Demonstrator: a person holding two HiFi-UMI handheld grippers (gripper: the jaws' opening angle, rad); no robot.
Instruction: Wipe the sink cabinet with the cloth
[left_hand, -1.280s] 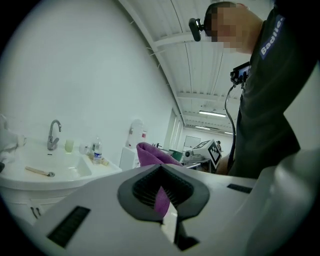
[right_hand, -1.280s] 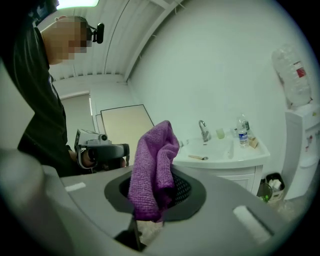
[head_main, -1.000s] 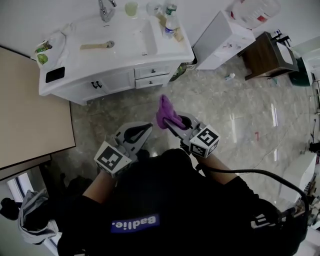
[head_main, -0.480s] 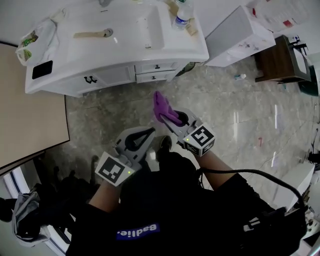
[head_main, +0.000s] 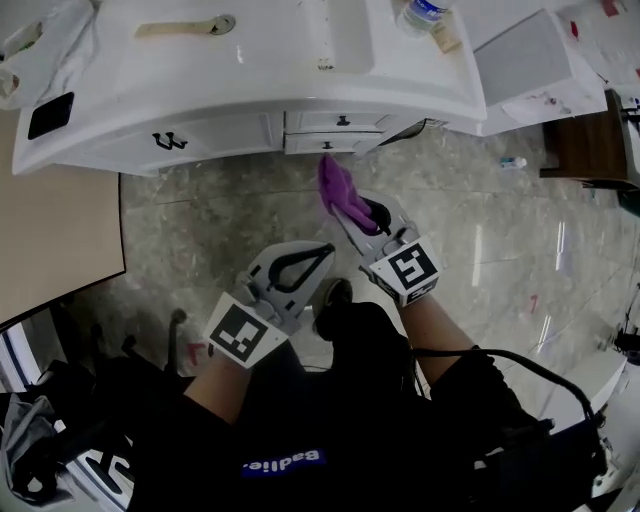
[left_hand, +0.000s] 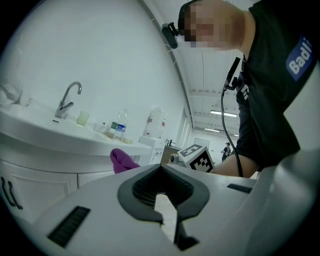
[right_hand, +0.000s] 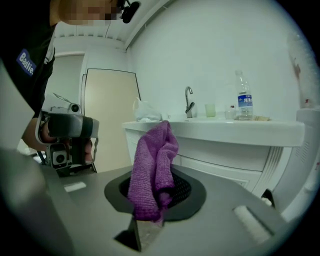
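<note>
Head view, steeply down: a white cabinet (head_main: 220, 140) runs across the top of the frame, and my two arms reach up from the bottom. At left, the left hand-held gripper (head_main: 318, 252) hangs over the marble floor (head_main: 200, 230), well short of the cabinet. The left gripper view shows its jaws pressed together with nothing between them. Just to its right and further forward, the right hand-held gripper (head_main: 350, 215) pinches a purple cloth (head_main: 337, 187). The cloth stands up out of the jaws, its long axis in line with the gripper and pointing at the two small drawers (head_main: 335, 132) under the counter (head_main: 250, 60). From above, its tip meets the lower drawer edge. The right gripper view, though, shows the cabinet front beyond the cloth, ahead and a little right, so I judge a gap remains and wiping has not begun. The right arm is the nearer one. The move I would make is a short push straight forward until the cloth presses on the drawer fronts. Further right, a bottle (head_main: 420, 10) stands on the counter.
</note>
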